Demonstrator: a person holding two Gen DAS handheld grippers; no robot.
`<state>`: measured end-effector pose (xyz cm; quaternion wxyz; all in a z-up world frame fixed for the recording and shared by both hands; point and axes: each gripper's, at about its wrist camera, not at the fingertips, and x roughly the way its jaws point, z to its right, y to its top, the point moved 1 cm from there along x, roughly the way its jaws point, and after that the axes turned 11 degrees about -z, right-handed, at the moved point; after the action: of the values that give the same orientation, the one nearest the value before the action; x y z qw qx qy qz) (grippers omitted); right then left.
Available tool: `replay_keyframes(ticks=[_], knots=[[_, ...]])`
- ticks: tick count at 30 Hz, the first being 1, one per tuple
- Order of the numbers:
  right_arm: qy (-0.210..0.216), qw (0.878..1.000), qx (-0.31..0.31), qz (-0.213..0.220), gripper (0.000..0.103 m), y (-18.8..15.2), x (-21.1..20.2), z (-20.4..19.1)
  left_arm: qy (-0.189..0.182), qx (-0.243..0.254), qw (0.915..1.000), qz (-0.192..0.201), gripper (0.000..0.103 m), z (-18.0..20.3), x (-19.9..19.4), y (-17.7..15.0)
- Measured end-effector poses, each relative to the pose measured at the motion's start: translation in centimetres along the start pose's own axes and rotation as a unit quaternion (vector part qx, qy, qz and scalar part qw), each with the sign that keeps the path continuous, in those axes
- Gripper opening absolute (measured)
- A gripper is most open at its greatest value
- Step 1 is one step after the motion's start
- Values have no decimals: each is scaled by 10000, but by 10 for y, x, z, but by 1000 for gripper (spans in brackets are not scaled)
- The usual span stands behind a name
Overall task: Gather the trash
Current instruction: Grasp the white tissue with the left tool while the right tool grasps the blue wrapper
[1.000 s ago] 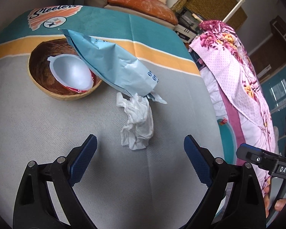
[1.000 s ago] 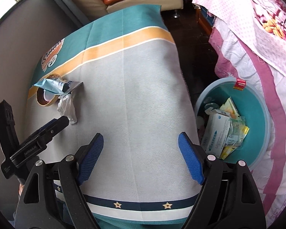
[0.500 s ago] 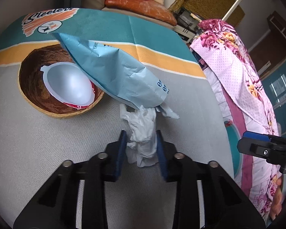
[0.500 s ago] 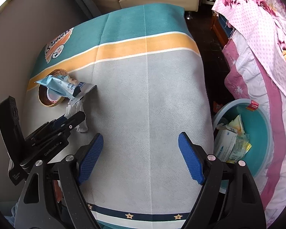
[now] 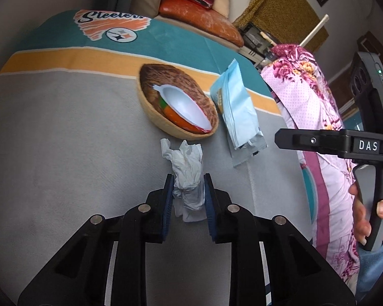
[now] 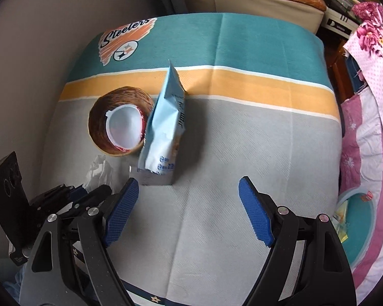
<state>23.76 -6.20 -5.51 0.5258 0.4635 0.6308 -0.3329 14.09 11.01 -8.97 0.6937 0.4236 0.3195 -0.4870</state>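
At the lower centre of the left wrist view, the left gripper (image 5: 186, 193) has its jaws clamped on the crumpled white tissue (image 5: 187, 170), pinching its lower half so the loose upper folds stick out toward the woven bowl (image 5: 166, 122). The bowl holds a white plastic lid (image 5: 183, 107). Beside it the light blue snack bag (image 6: 163, 127) leans on the bowl's rim. The right gripper (image 6: 189, 211) hovers with jaws spread wide, apparently lined up on that bag. The teal trash basin (image 6: 357, 219) waits at the lower right edge, off the worktop (image 6: 242, 153).
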Motion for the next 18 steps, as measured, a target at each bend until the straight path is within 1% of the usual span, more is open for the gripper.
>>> replay_keyframes(ticks=[7,8,9,10,11,13,15,16,18], knots=[[66,9999,-75,77,77,27,18,-25,-58,-315,9993,211,24,-31,-19,7],[40,9999,-80,112,75,30,19,-26,-55,-361,9991,232,24,-35,-20,8],[37,9999,-87,124,72,33,21,-27,-62,-404,9989,245,24,-39,-21,8],[60,9999,-87,94,65,35,24,-28,-70,-448,9987,252,24,-42,-22,9],[90,9999,-60,72,62,38,26,-27,-69,-488,9985,252,24,-44,-22,10],[101,9999,-15,60,60,41,30,-25,-60,-522,9983,239,24,-47,-21,10],[146,9999,18,27,43,41,34,-24,-60,-519,9984,205,24,-47,-19,10],[169,9998,41,5,27,40,35,-23,-71,-510,9985,186,24,-45,-18,9],[167,9998,37,56,26,36,32,-23,-103,-482,9987,144,24,-41,-15,7]])
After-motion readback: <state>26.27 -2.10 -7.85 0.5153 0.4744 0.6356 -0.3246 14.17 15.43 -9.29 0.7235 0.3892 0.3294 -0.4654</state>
